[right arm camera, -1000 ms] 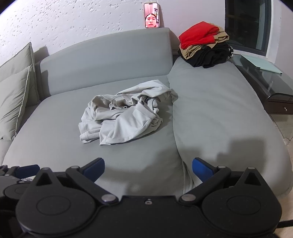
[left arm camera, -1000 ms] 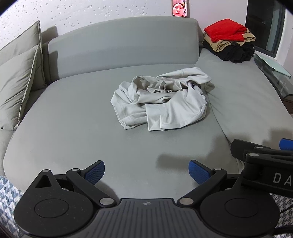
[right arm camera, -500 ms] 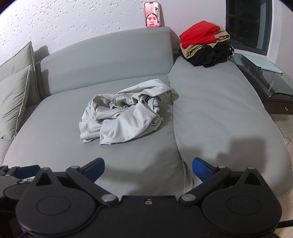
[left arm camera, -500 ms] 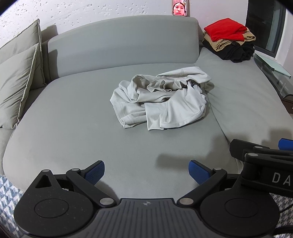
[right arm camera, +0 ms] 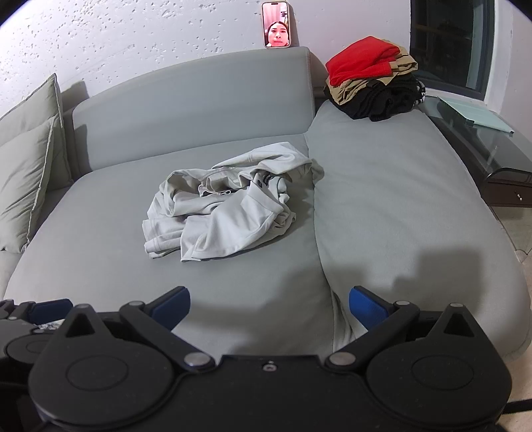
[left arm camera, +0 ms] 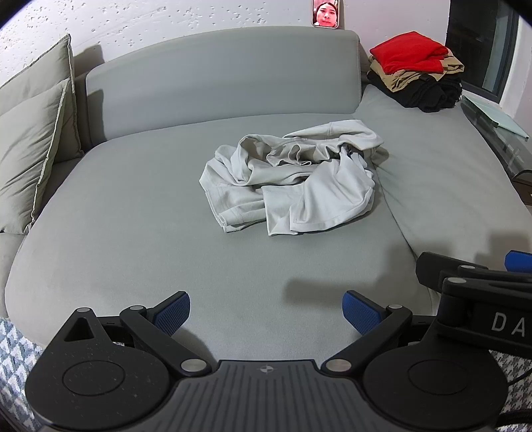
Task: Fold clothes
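Note:
A crumpled pale grey garment (left arm camera: pixel 292 179) (right arm camera: pixel 226 206) lies in a heap in the middle of the grey sofa seat (left arm camera: pixel 133 232) (right arm camera: pixel 99 252). My left gripper (left arm camera: pixel 266 314) hovers open over the seat's front edge, well short of the garment, with nothing between its blue pads. My right gripper (right arm camera: pixel 269 307) is also open and empty, over the seam between the two seat cushions. The right gripper's body shows at the right edge of the left wrist view.
A stack of folded clothes, red on tan on black (left arm camera: pixel 415 69) (right arm camera: pixel 372 79), sits at the sofa's back right corner. Cushions (left arm camera: pixel 30 149) lean at the left. A phone (right arm camera: pixel 276 25) stands on the backrest. A glass side table (right arm camera: pixel 482 139) is at the right.
Both grippers have drifted slightly, so the garment sits a little lower and nearer in view. Both stay open; the garment has not moved.

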`<state>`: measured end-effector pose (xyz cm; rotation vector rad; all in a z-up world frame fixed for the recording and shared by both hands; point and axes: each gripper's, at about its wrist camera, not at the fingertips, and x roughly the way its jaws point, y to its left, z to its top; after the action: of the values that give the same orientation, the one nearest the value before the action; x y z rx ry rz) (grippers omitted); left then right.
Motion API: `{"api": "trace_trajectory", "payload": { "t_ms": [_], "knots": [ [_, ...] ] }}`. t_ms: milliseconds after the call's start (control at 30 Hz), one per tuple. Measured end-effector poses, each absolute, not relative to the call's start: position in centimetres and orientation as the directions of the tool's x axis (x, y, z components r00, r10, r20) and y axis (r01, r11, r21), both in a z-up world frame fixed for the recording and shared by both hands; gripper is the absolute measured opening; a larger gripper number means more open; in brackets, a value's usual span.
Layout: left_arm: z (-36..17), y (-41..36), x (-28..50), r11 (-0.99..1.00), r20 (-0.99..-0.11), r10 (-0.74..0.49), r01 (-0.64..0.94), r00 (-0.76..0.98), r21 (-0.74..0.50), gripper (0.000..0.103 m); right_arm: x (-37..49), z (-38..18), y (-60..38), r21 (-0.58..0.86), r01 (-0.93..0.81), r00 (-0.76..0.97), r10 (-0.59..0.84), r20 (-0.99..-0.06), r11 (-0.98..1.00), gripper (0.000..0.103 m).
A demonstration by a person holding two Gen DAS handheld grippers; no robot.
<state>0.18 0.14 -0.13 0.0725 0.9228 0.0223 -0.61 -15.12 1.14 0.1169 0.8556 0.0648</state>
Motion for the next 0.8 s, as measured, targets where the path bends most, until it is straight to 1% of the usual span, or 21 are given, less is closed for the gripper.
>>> {"api": "trace_trajectory", "payload": {
  "t_ms": [800],
  "knots": [
    [-0.37, 0.03, 0.21, 0.997, -0.801, 0.046, 0.018, 0.597, 0.07, 0.1, -0.62, 1.08, -15.03, 0.129, -0.011, 0.647, 0.105, -0.755, 0.992, 0.103]
  ]
}}
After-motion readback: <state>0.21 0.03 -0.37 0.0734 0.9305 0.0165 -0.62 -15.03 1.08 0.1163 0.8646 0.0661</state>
